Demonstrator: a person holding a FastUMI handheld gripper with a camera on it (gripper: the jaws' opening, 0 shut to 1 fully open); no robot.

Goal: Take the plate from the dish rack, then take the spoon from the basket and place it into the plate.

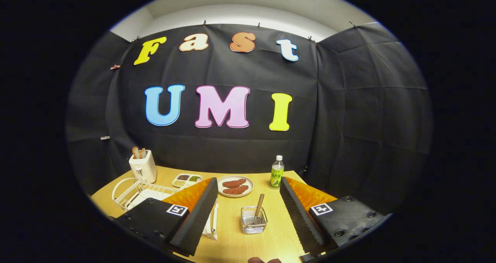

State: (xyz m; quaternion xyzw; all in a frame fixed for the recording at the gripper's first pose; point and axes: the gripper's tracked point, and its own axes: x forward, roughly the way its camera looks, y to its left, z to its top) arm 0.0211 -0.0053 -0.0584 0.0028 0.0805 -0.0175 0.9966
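Observation:
My gripper [248,180] is open and held above a wooden table [232,239], with nothing between its fingers. Between the fingers, down on the table, stands a small wire basket [254,221] with a wooden-handled spoon [259,204] leaning in it. A white wire dish rack [133,191] stands to the left, partly hidden behind my left finger. A white edge [212,225] pokes out beside that finger. I cannot tell whether it is the plate.
A plate with brown meat pieces [235,186] sits beyond the basket. A green drink bottle [276,172] stands to its right and a seasoning tray [186,179] to its left. A white toaster with bread [143,166] is behind the rack. A person's fingertips [264,260] show nearest me.

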